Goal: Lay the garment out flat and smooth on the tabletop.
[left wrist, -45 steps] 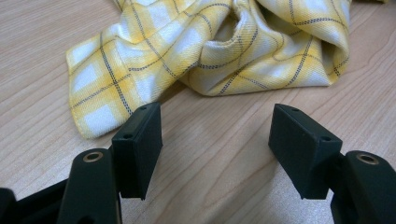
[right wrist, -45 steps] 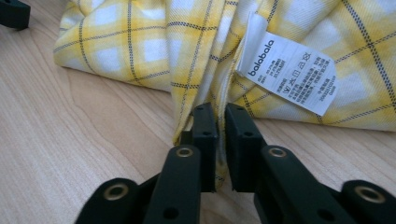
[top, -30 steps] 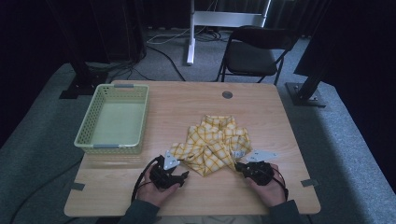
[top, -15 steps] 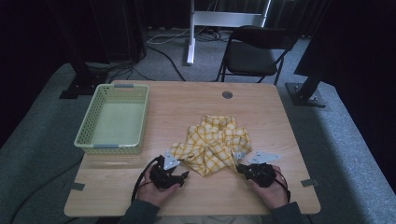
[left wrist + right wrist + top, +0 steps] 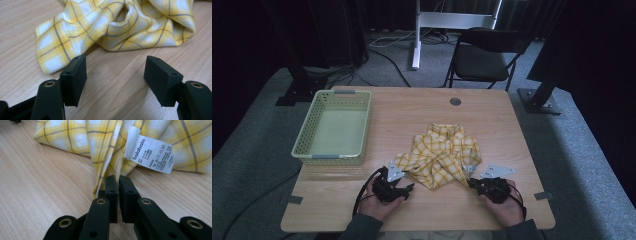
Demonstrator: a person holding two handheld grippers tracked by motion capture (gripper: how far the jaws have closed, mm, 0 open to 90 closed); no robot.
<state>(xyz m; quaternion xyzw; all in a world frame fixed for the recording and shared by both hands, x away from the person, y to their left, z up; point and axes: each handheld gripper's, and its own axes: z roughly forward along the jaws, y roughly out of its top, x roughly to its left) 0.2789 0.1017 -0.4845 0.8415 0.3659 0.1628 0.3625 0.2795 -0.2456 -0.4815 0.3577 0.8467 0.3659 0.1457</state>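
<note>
Down at the near edge of the table (image 5: 337, 210), both hands are set. The right gripper (image 5: 473, 183) has its jaws clenched on a fold at the near edge of the yellow checked cloth (image 5: 439, 157); in the right gripper view the two black pads (image 5: 111, 190) are squeezed together with the hem pinched between them, just below the white care label (image 5: 150, 151). That looks like one corner secured.

The left gripper (image 5: 408, 189) is the one to watch. Its jaws stand wide apart, nothing between them, and in the left gripper view the nearest flap of cloth (image 5: 57, 47) lies flat on the wood just ahead of the left-hand pad (image 5: 75, 75). So I read this as the grasping step, half done: one side caught, the other lined up.

The next move seems to call for a short push forward, so that the flap slides between the open pads, then a firm close on it.

Farther out, the rest of the cloth sits crumpled at mid-table, and the green basket (image 5: 307, 150) waits empty at the left, well apart from it.
</note>
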